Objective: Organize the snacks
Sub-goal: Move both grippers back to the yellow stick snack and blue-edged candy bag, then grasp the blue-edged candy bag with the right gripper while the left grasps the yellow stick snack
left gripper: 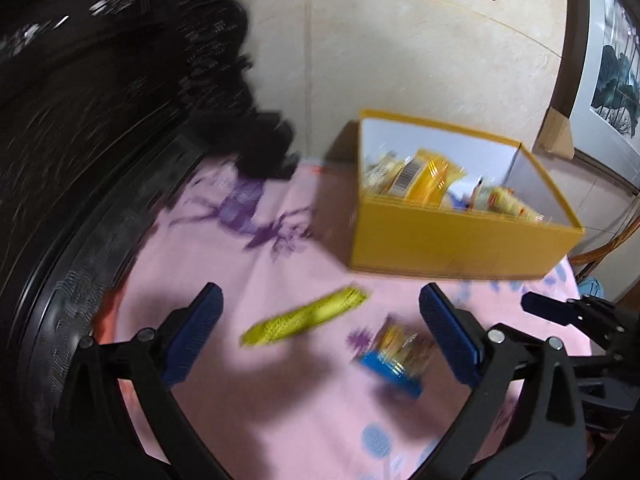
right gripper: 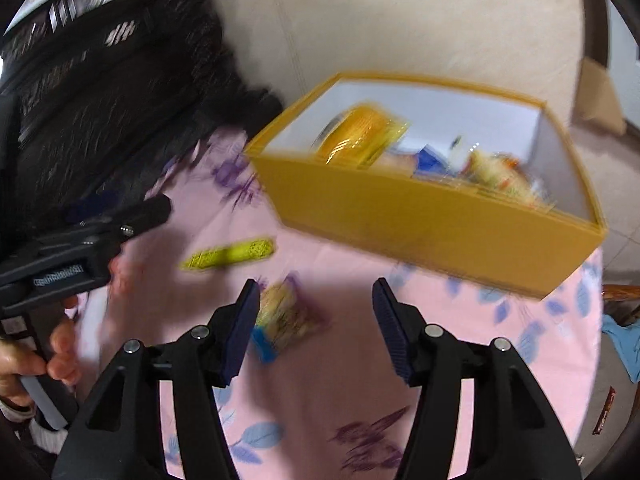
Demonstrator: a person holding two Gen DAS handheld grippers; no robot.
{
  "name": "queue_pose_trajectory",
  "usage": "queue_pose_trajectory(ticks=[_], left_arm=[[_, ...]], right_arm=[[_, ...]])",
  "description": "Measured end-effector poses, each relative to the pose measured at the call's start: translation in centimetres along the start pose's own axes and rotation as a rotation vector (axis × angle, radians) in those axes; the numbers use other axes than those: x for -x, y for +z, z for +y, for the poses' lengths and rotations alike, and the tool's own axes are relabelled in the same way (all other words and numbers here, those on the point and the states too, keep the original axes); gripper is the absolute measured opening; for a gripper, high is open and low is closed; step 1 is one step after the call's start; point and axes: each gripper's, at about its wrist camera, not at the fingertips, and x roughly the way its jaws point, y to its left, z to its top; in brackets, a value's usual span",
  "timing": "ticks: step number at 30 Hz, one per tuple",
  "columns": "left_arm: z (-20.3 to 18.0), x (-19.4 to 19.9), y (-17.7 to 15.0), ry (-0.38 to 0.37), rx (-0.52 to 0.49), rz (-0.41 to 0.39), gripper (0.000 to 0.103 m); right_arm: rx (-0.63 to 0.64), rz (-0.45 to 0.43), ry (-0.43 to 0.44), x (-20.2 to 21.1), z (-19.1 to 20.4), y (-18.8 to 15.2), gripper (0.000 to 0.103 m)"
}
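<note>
A yellow box with several snack packets inside stands on the pink cloth at the back right. In front of it lie a long yellow-green packet and a clear packet with a blue end. My left gripper hangs open above both packets, with nothing between its pads. My right gripper is open too; the blue-ended packet lies below, close to its left finger. Each gripper shows in the other's view: the right at the right edge, the left held by a hand. Both views are motion-blurred.
A pink floral tablecloth covers the round table, whose edge curves down at the right. A black patterned mass fills the left side. Behind are a beige wall, a piece of cardboard and a framed picture.
</note>
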Motion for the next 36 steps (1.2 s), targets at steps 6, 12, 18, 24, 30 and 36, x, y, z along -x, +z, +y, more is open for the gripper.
queue_pose_trajectory(ticks=[6, 12, 18, 24, 30, 36], left_arm=[[3.4, 1.4, -3.4, 0.039, 0.043, 0.027, 0.101], [4.4, 1.5, -4.1, 0.054, 0.069, 0.025, 0.101], [4.6, 1.0, -4.5, 0.052, 0.077, 0.034, 0.101], [4.8, 0.0, -4.9, 0.06, 0.078, 0.057, 0.101], [4.6, -1.2, -5.2, 0.066, 0.066, 0.079, 0.101], [3.7, -3.3, -4.8, 0.056, 0.01, 0.082, 0.101]], right_arm=[[0.102, 0.073, 0.034, -3.2, 2.8, -2.3, 0.06], [0.224, 0.11, 0.027, -6.2, 4.6, -3.4, 0.06], [0.34, 0.08, -0.046, -9.2, 5.4, -3.4, 0.06], [0.362, 0.008, -0.116, -10.1, 4.5, -3.0, 0.06], [0.345, -0.005, -0.142, -10.4, 3.2, -2.6, 0.06], [0.318, 0.014, -0.179, -9.5, 1.9, -3.0, 0.048]])
